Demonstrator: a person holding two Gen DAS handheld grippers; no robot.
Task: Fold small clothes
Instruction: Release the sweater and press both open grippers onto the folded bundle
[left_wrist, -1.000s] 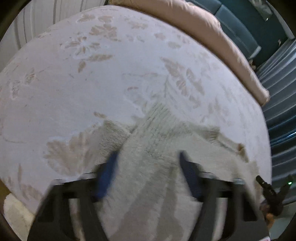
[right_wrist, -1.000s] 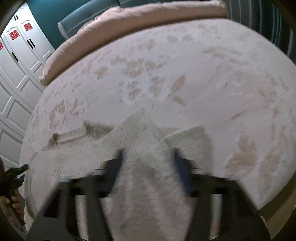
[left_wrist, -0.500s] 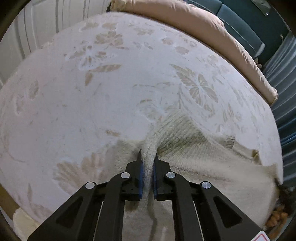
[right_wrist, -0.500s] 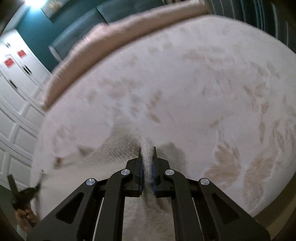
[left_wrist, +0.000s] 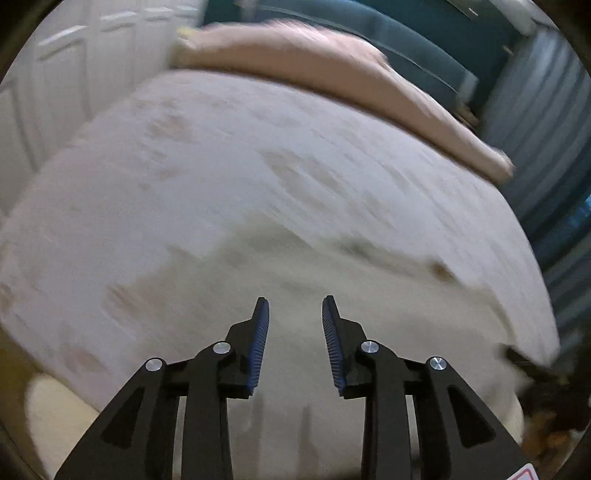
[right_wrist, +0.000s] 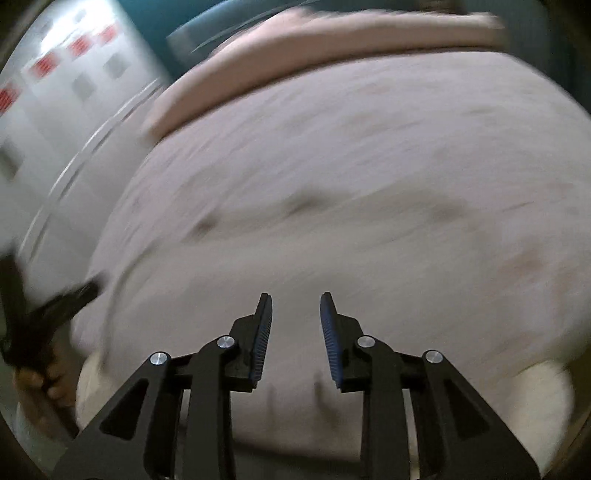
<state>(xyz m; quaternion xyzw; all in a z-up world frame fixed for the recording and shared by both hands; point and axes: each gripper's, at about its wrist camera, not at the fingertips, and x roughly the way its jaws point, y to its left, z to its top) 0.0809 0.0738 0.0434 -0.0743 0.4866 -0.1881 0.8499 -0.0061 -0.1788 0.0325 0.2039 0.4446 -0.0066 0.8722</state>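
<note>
Both views are blurred by motion. A cream knitted garment (left_wrist: 332, 280) lies spread on the bed's pale floral cover (left_wrist: 221, 166), under and ahead of my left gripper (left_wrist: 295, 314), which is open and empty above it. In the right wrist view the garment (right_wrist: 295, 266) is a pale blurred patch ahead of my right gripper (right_wrist: 295, 310), which is open and empty too. The left gripper and its hand (right_wrist: 44, 317) show at the left edge of the right wrist view.
A pink folded blanket (left_wrist: 332, 70) lies across the far end of the bed; it also shows in the right wrist view (right_wrist: 314, 48). White cupboard doors (right_wrist: 48, 110) stand to the left, a teal headboard (left_wrist: 406, 48) behind, and blue-grey curtains (left_wrist: 546, 140) to the right.
Half a second ago both grippers were shut on a pinched ridge of the garment. Now both have opened, let it go and pulled back and up. The garment lies flatter.
</note>
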